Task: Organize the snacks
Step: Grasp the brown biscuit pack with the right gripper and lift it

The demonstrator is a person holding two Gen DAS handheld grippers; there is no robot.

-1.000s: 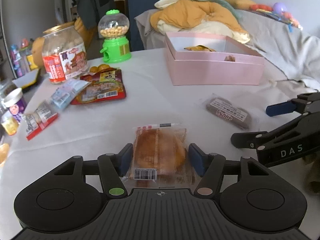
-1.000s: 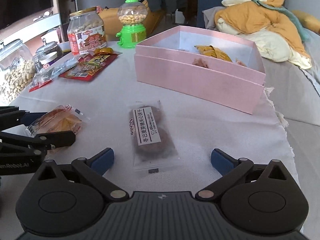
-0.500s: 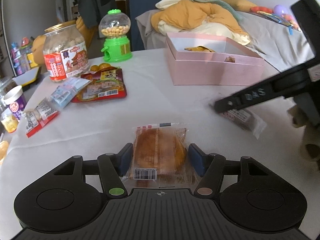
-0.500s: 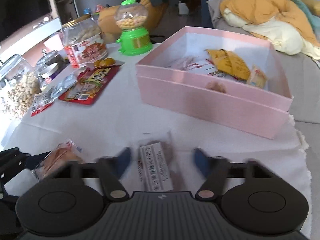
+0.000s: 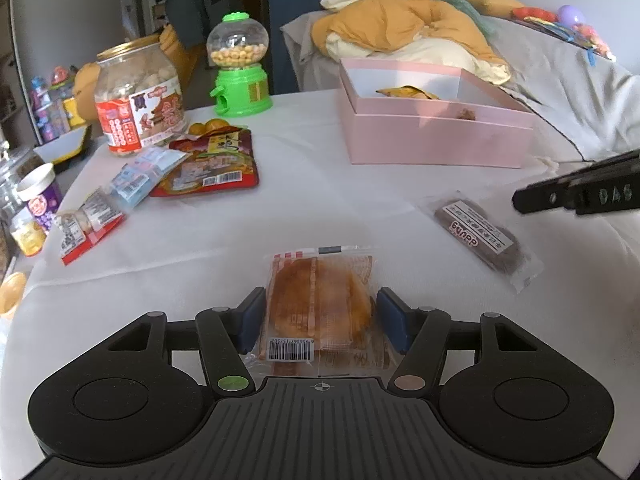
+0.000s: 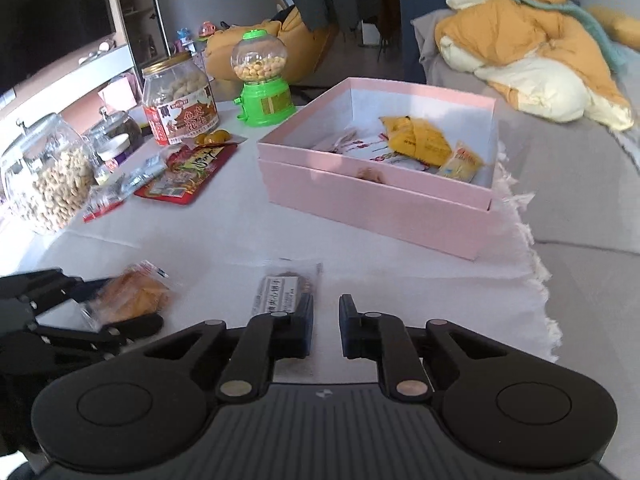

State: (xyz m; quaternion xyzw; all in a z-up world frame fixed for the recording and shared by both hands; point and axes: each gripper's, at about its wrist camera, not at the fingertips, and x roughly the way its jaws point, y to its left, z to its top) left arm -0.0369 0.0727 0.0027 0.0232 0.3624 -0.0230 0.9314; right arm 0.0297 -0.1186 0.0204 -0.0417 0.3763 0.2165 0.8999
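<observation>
The pink box [image 6: 372,200] sits far right, open, a few snacks already inside. Your left gripper [image 5: 320,309] is closed on the bread packet [image 5: 320,300] at the near edge. It is light, soft and crushable, so keep the squeeze gentle. The cookie packet [image 5: 480,236] lies flat to the right, thin, slick and brittle. Take it across its narrow sides. Your right gripper [image 6: 325,320] is closed on nothing.

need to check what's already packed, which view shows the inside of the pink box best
The right wrist view: it looks down into the pink box, showing a yellow packet and other small packs. The left wrist view sees the box nearly side-on, with little visible past its wall.
</observation>
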